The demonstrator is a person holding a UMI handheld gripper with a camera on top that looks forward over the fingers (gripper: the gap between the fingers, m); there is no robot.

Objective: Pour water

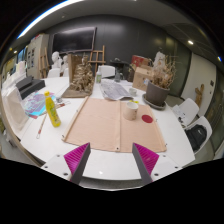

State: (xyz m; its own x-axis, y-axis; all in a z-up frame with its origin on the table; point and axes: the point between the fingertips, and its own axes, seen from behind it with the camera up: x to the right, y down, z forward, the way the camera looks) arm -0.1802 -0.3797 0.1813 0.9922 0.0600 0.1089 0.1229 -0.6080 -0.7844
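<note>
A yellow bottle (52,109) stands on the white table (190,150), at the left edge of a tan mat (104,122). A small beige cup (130,110) stands on the mat's far right part. A red round coaster (147,118) lies just right of the cup. My gripper (112,158) hovers above the table's near edge, well short of the bottle and cup. Its fingers with magenta pads (77,158) are spread wide apart and hold nothing.
A plastic bag (35,103) and a pencil (41,127) lie left of the bottle. Crumpled paper (116,90) and a book (76,89) lie beyond the mat. A potted dry plant (158,92) stands far right. Chairs (190,115) flank the table.
</note>
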